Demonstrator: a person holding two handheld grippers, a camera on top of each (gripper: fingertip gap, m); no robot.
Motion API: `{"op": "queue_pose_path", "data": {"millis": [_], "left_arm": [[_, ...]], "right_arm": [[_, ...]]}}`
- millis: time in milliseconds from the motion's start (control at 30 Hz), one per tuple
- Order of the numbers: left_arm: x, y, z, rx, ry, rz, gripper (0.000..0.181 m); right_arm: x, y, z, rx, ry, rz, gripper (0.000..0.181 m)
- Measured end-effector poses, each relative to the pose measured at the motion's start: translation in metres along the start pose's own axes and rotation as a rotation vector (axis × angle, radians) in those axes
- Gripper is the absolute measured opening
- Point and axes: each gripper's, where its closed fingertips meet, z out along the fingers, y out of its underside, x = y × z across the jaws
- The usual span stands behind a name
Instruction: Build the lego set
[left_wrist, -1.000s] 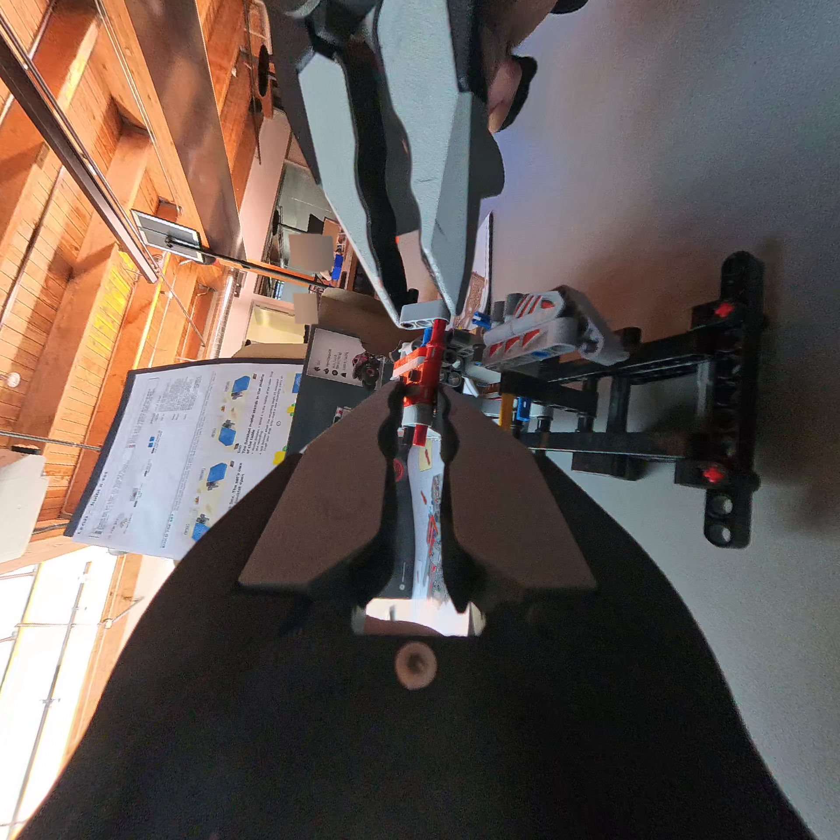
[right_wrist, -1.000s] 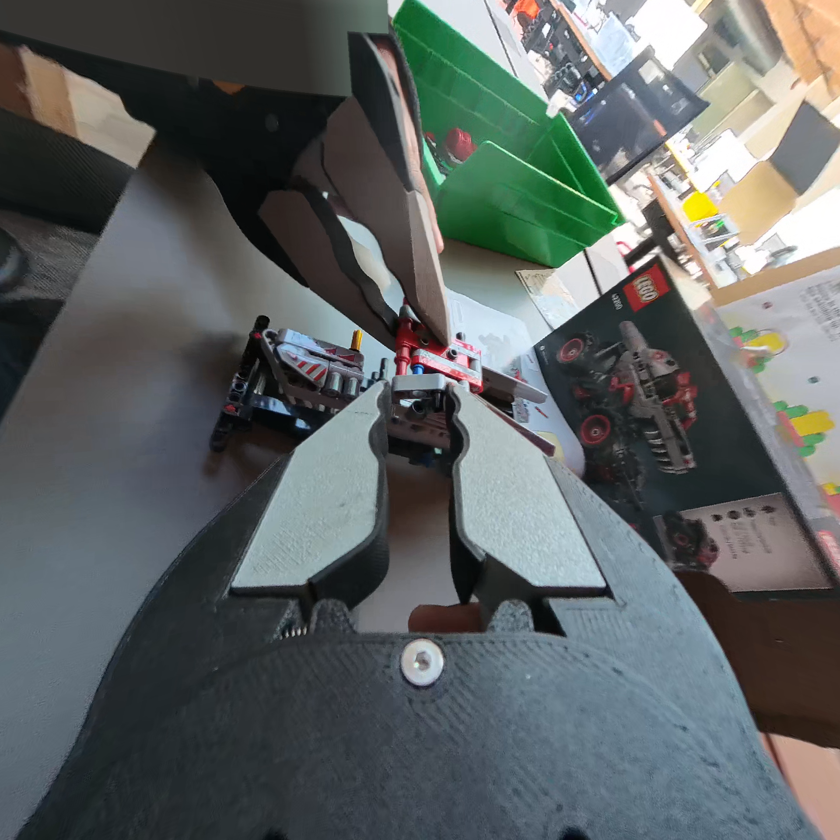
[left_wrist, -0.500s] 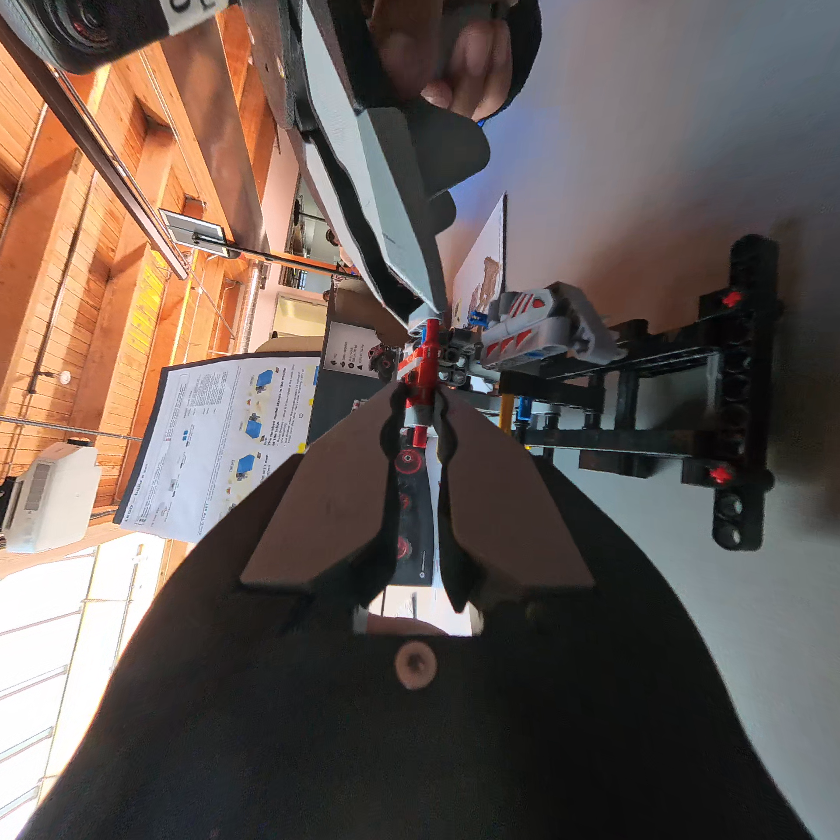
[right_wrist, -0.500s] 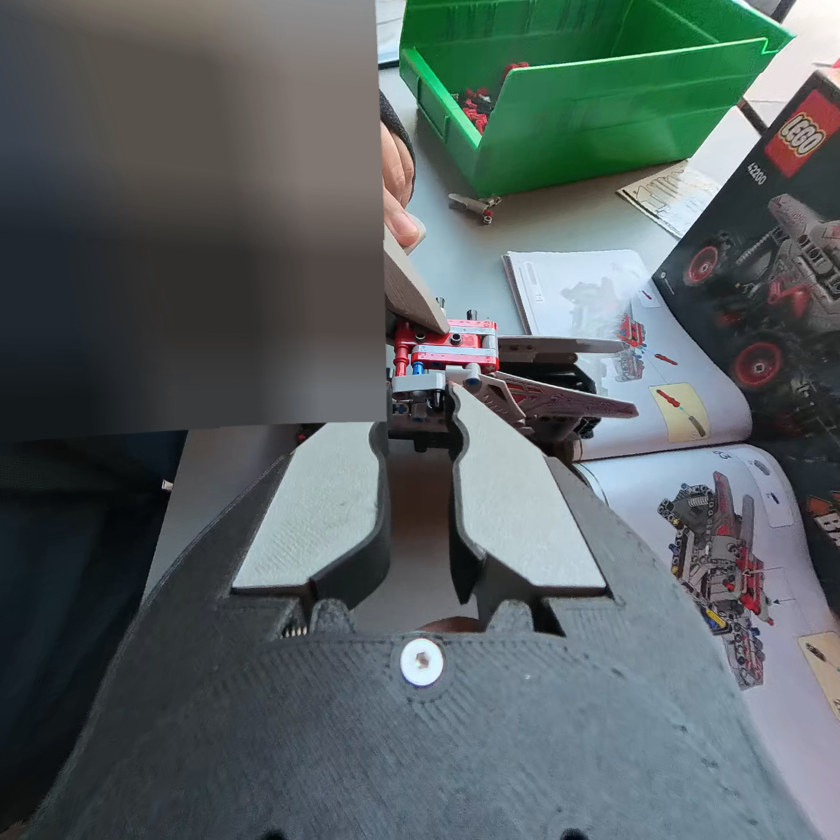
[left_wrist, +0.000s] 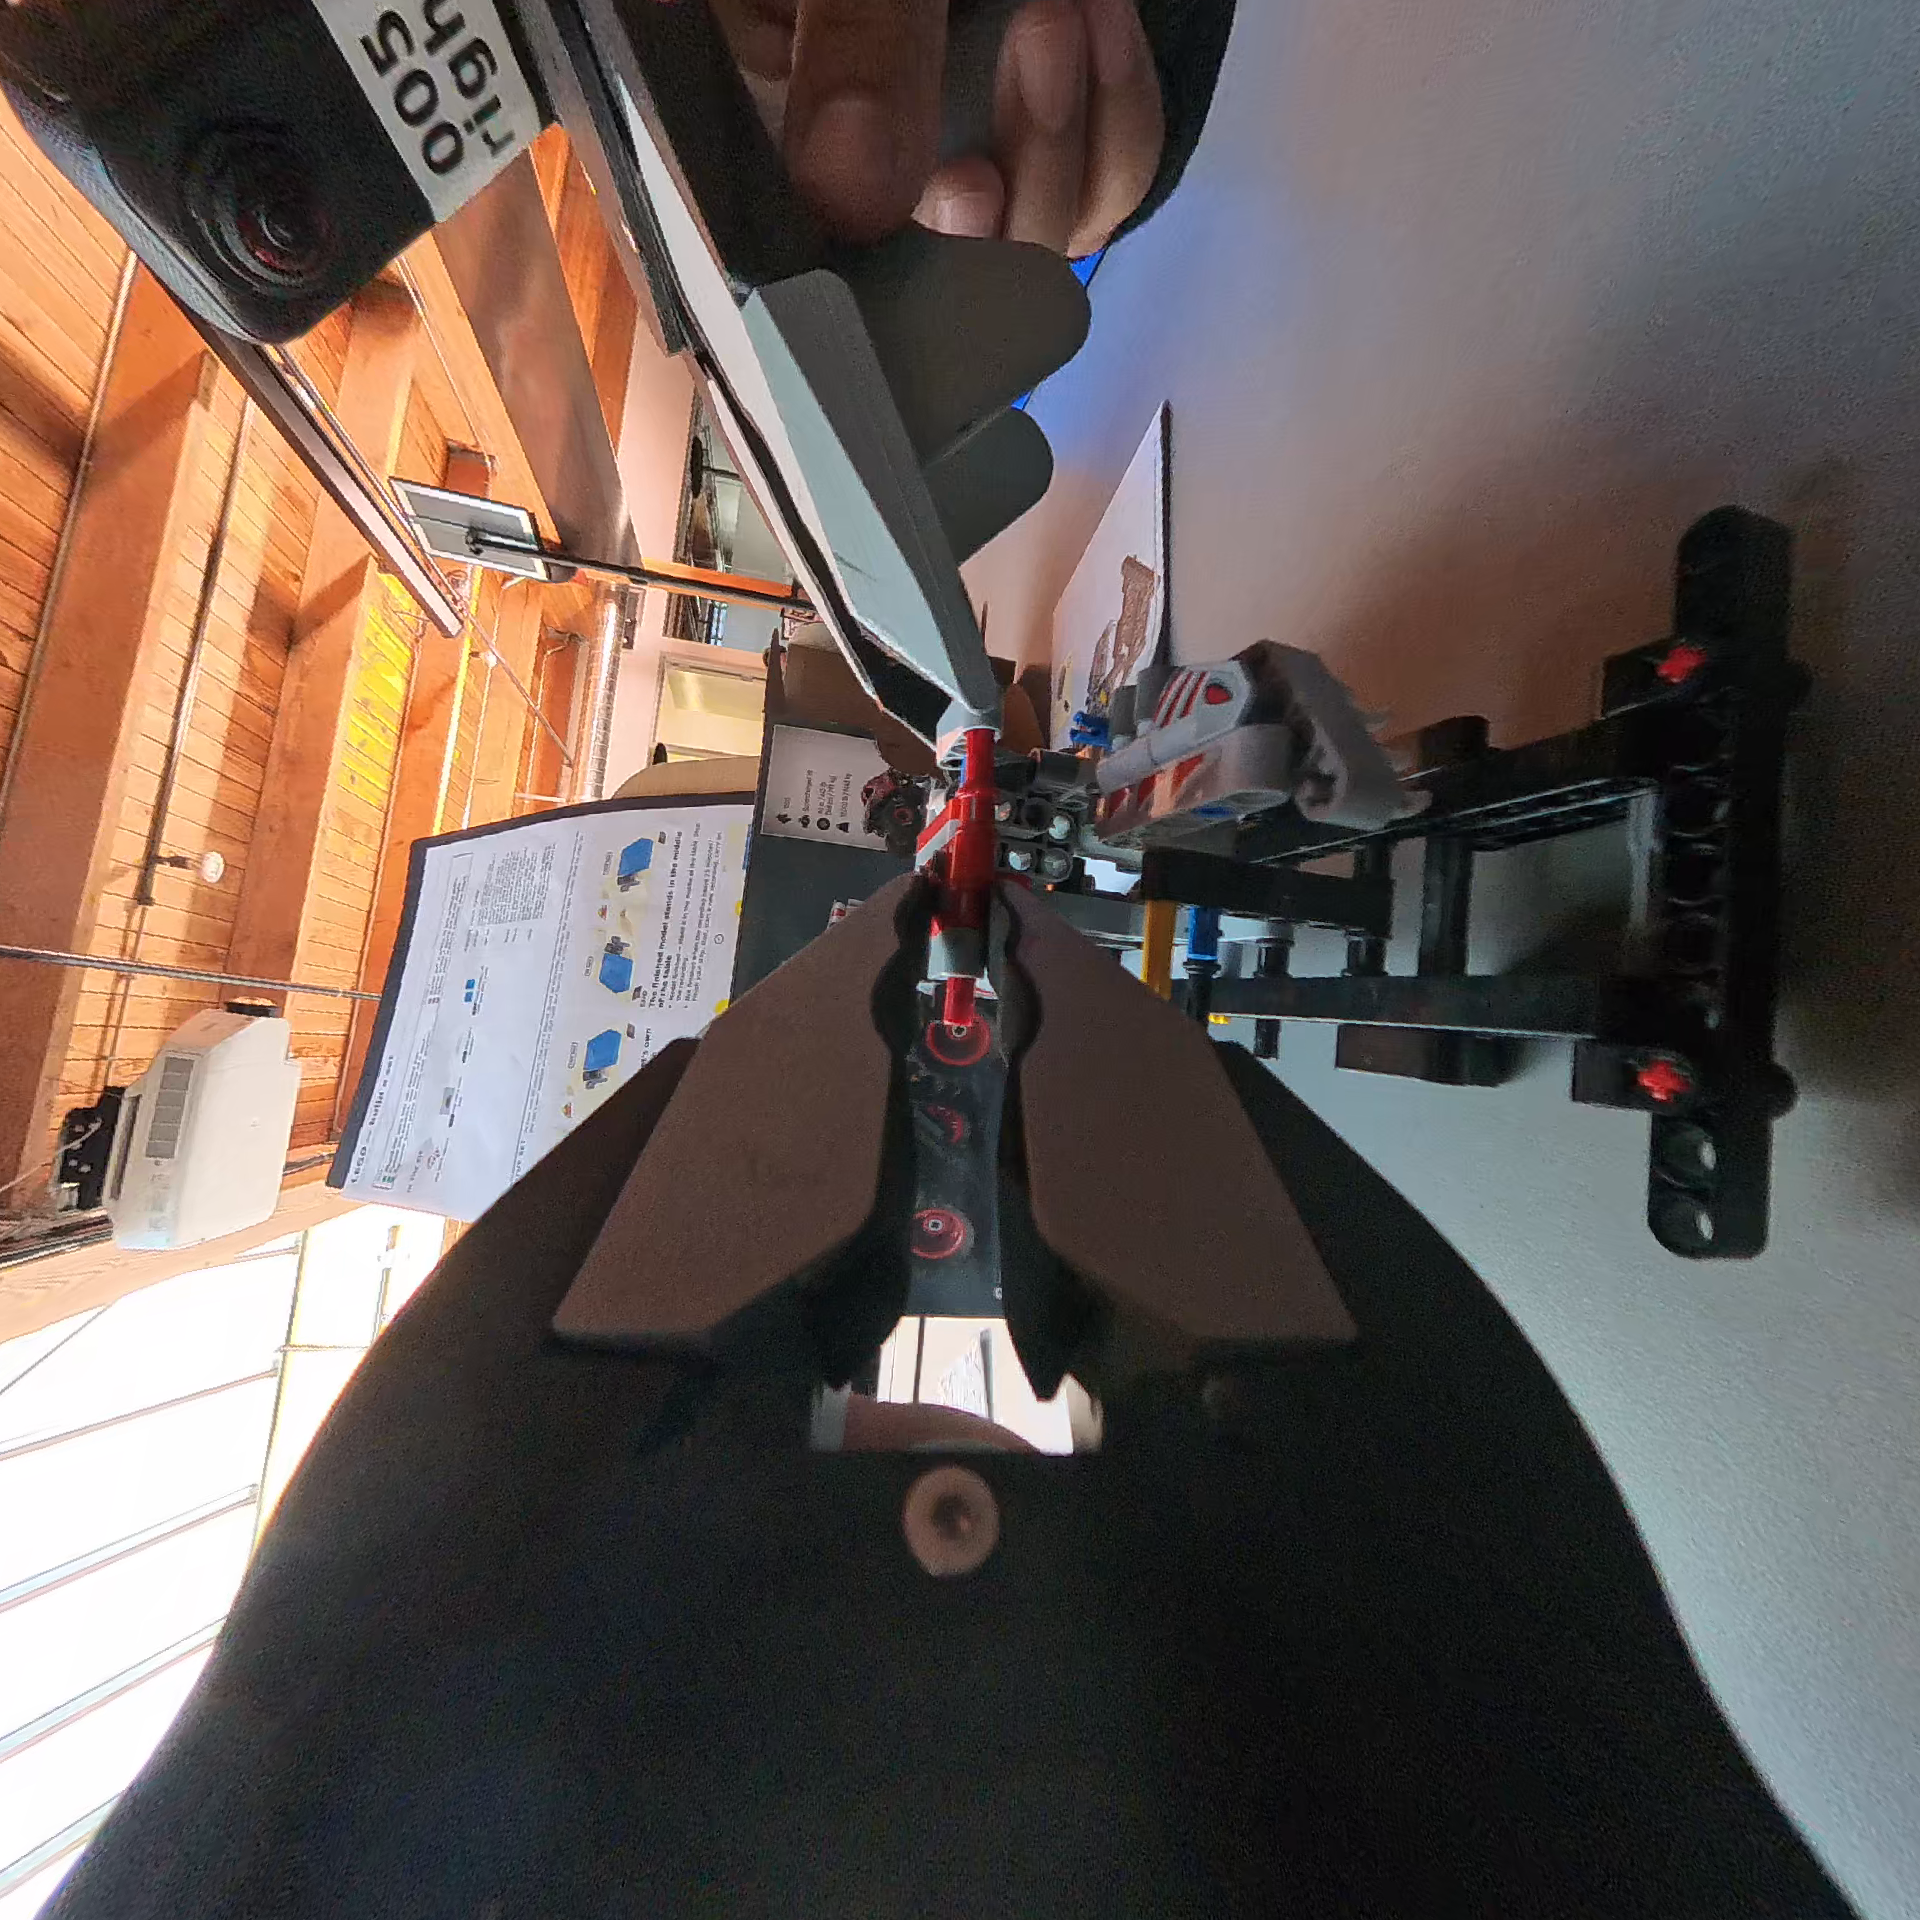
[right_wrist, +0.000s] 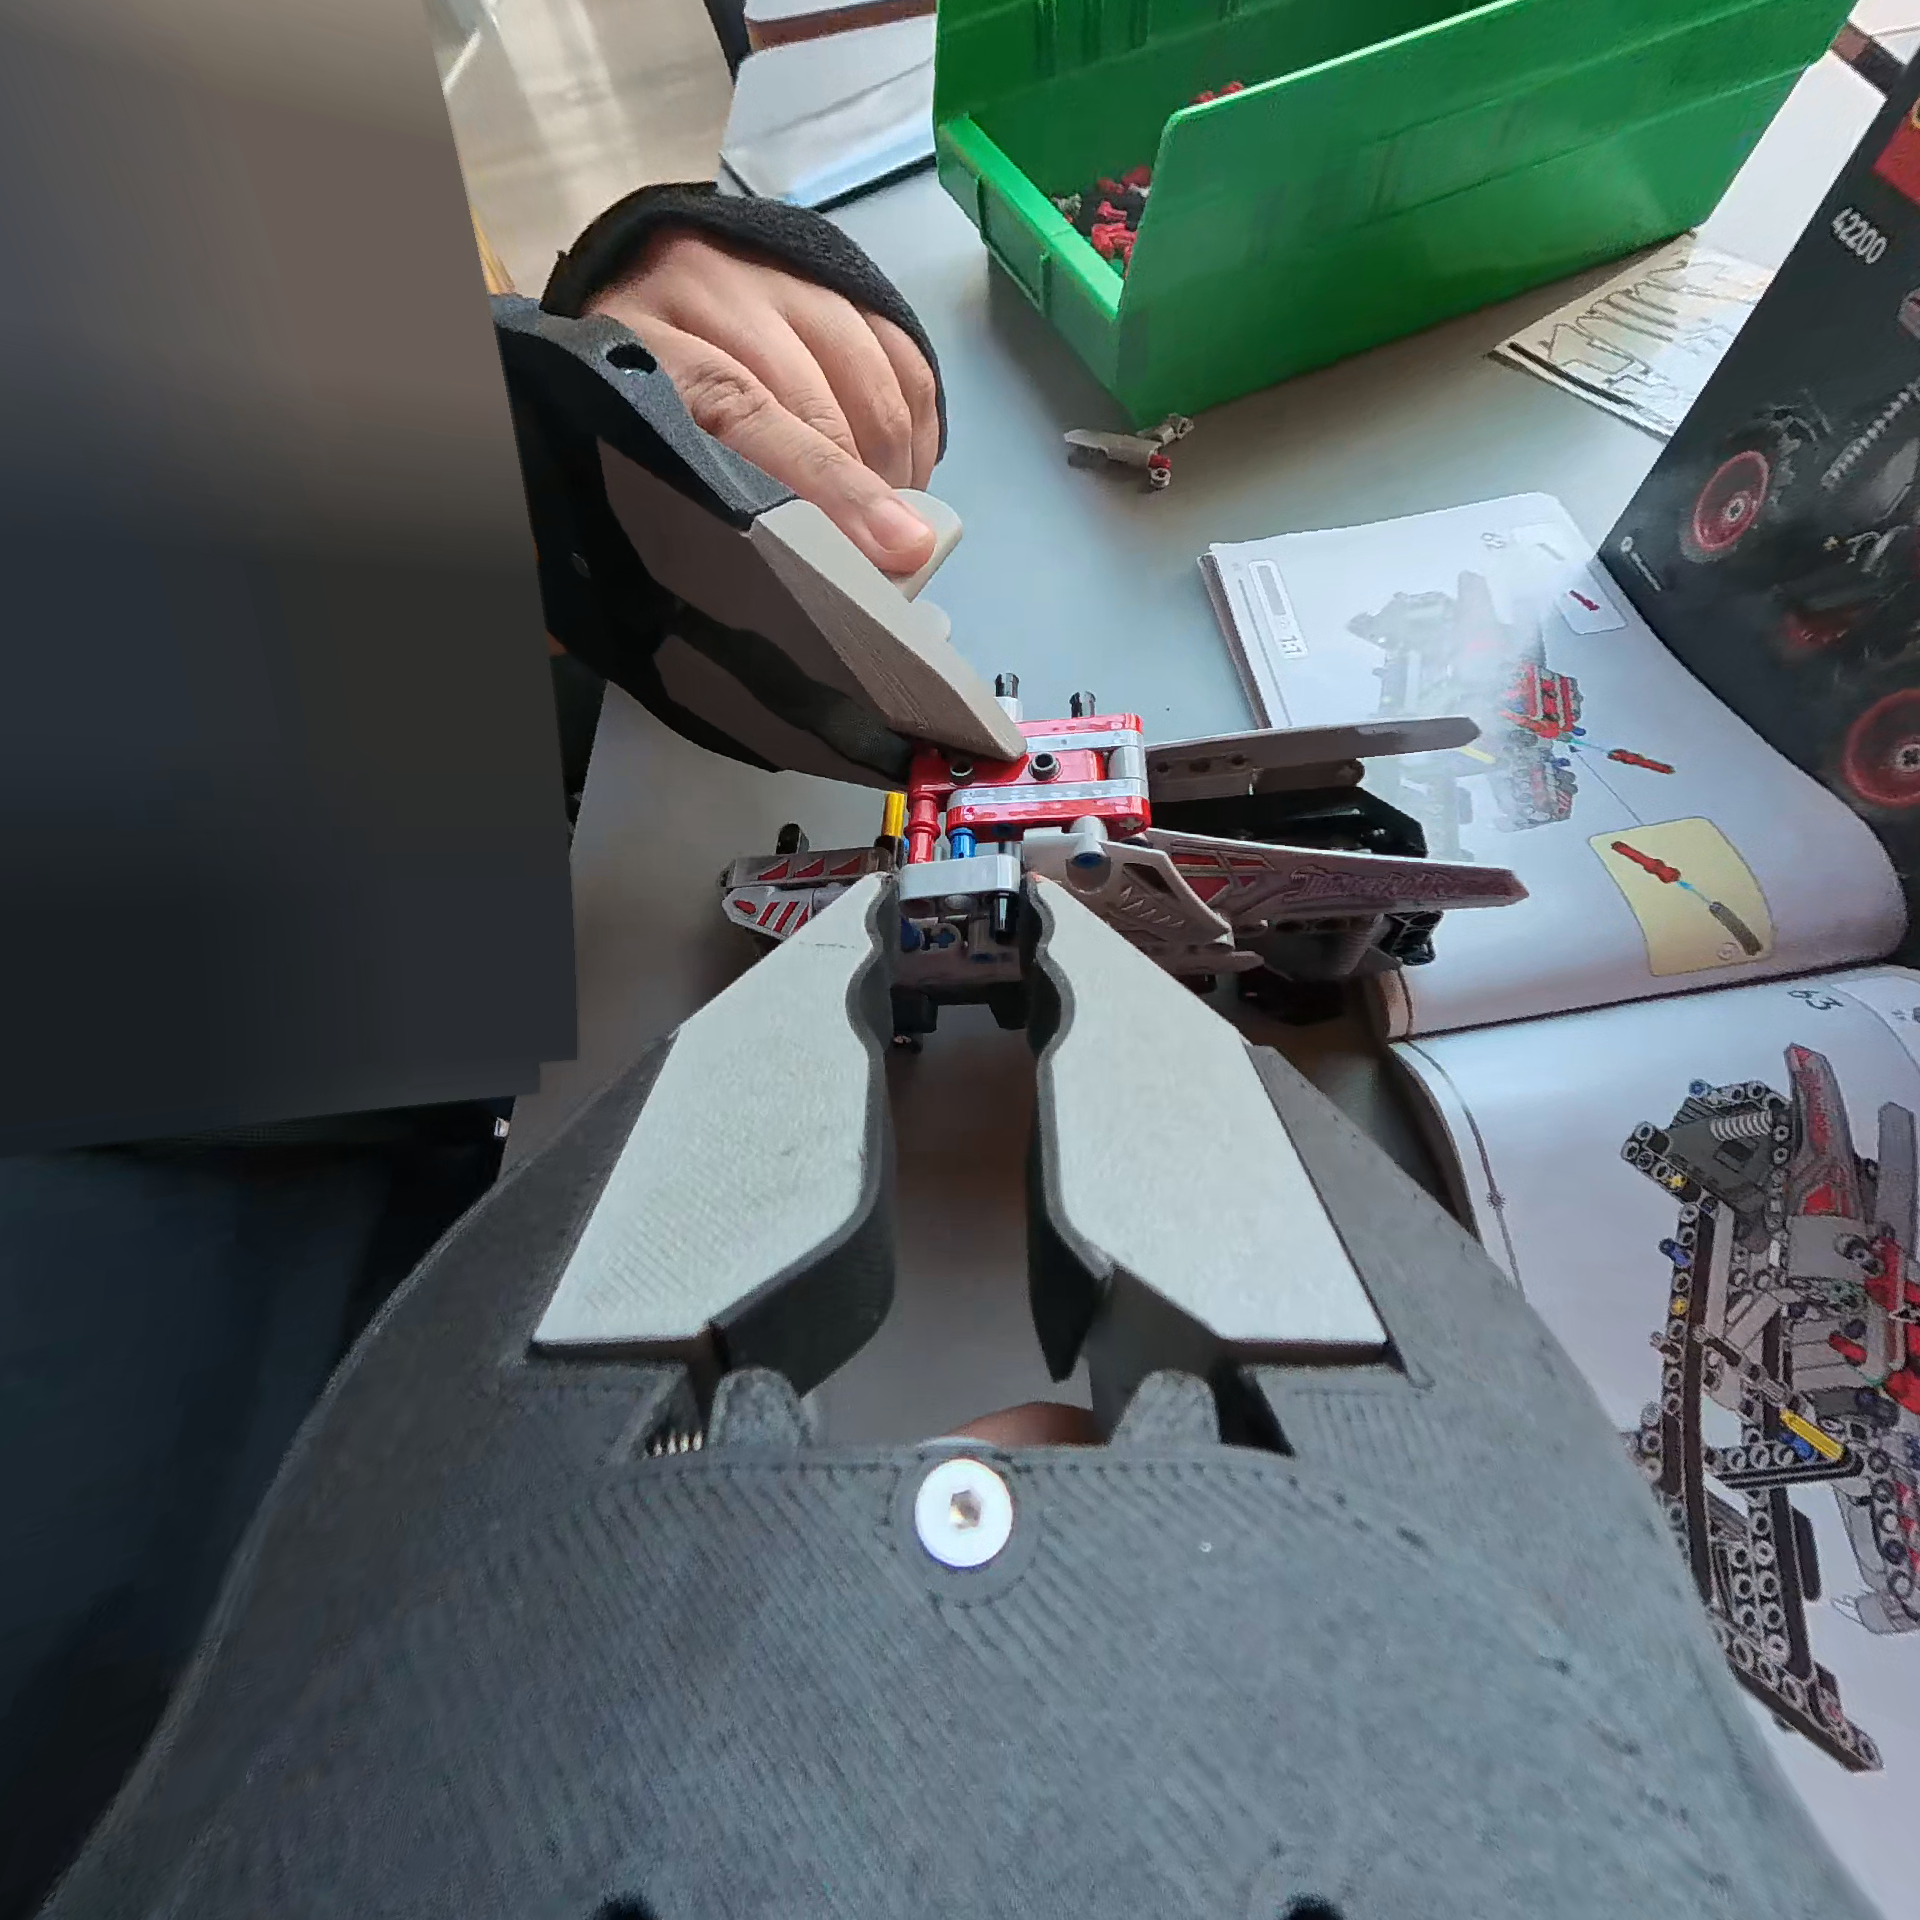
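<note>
The part-built lego model (right_wrist: 1195, 894), with a black frame, grey and red panels and a red assembly (right_wrist: 1029, 790) on top, rests on the grey table (right_wrist: 1091, 582). My right gripper (right_wrist: 958, 894) is shut on a grey beam at the model's near end. My left gripper (right_wrist: 987, 738) comes in from the left, its tips on the red assembly. In the left wrist view my left gripper (left_wrist: 961, 925) is shut on a red axle with a grey bush on the model (left_wrist: 1455, 821). The right gripper (left_wrist: 966, 717) meets the model from above.
A green bin (right_wrist: 1351, 208) with small parts stands behind the model. A loose grey piece (right_wrist: 1127, 449) lies in front of the bin. An open instruction booklet (right_wrist: 1558, 727) and the set's dark box (right_wrist: 1818, 520) lie to the right. A hand (right_wrist: 810, 395) holds the left gripper. My left and right fingertips are right by each other.
The right gripper has swung up and tilted, so its view now looks down on the table. Both grippers have kept their hold on the model, which stays in place.
</note>
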Motion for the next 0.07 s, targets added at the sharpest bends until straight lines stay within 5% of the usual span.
{"op": "queue_pose_path", "data": {"millis": [33, 67], "left_arm": [[0.0001, 0.0002, -0.0002, 0.001, 0.000, 0.000, 0.006], [0.0001, 0.0008, -0.0004, 0.003, 0.001, -0.001, 0.006]], "right_arm": [[0.0003, -0.0002, 0.0004, 0.004, 0.005, -0.024, 0.020], [0.0006, -0.0003, 0.0010, 0.005, 0.020, -0.051, 0.020]]}}
